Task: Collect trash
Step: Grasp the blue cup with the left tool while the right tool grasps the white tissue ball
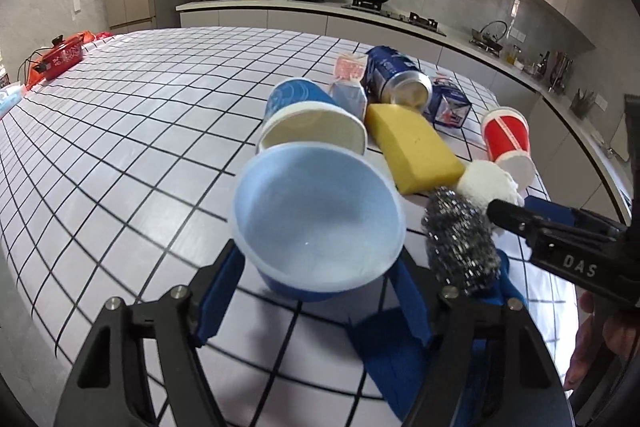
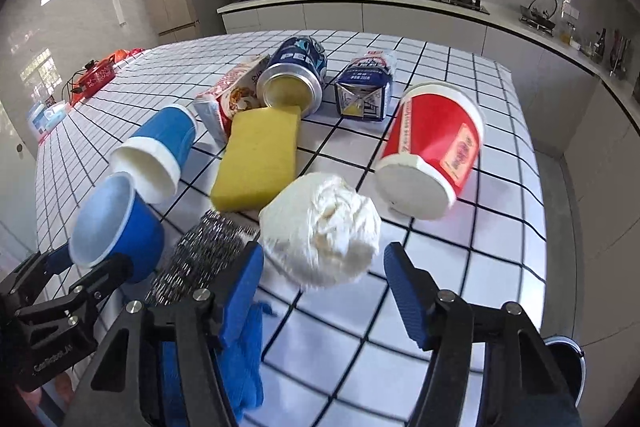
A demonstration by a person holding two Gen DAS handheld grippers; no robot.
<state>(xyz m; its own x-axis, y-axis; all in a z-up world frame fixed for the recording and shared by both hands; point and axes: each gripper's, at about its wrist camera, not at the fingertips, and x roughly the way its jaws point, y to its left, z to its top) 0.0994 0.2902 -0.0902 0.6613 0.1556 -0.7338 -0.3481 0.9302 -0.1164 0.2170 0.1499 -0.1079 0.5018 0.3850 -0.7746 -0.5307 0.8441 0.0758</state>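
A small blue cup [image 1: 316, 223] [image 2: 116, 227] lies tilted on the checked tablecloth [image 1: 140, 155], its mouth towards my left gripper [image 1: 318, 255] [image 2: 90, 259]. That gripper is open and straddles the cup, with thin gaps at both pads. A crumpled white paper ball [image 2: 320, 231] [image 1: 486, 183] sits just ahead of my right gripper [image 2: 324, 251] [image 1: 516, 205], which is open with its fingertips on either side of the ball, not pressing it. A steel wool pad [image 1: 460, 243] [image 2: 204, 259] lies between the two grippers.
Behind lie a blue paper cup [image 2: 156, 151], yellow sponge [image 2: 260, 155], soda can [image 2: 292, 79], red paper cup [image 2: 432, 147], snack packet [image 2: 236, 95] and blue carton [image 2: 364, 87]. A blue cloth [image 2: 244, 359] is under my right gripper. A dark bin [image 2: 560, 367] stands beyond the table's right edge.
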